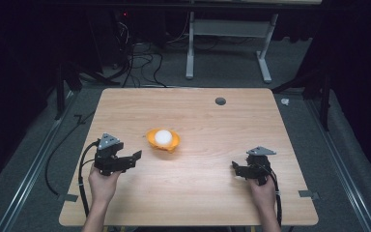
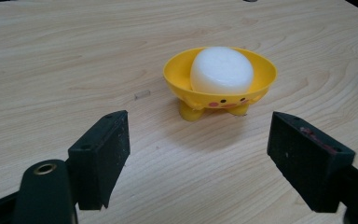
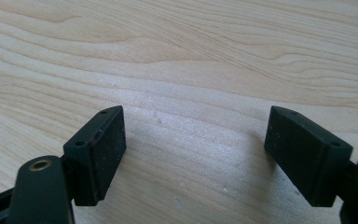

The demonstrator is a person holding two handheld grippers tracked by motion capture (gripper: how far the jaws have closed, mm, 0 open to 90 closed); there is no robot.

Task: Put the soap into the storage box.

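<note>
Fingers – left gripper (image 2: 198, 158) apart, empty | right gripper (image 3: 193, 154) apart, empty | yellow bowl (image 2: 223, 93) – chick face, white ball (image 2: 221, 70) inside

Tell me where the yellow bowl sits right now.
In the high view the yellow bowl stands near the table's middle, holding a white block, just ahead of the open left gripper.

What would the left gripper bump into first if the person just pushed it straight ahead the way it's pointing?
Most likely the yellow bowl holding the white ball. It sits just ahead of the open left gripper, slightly off to one side, with bare table between.
</note>
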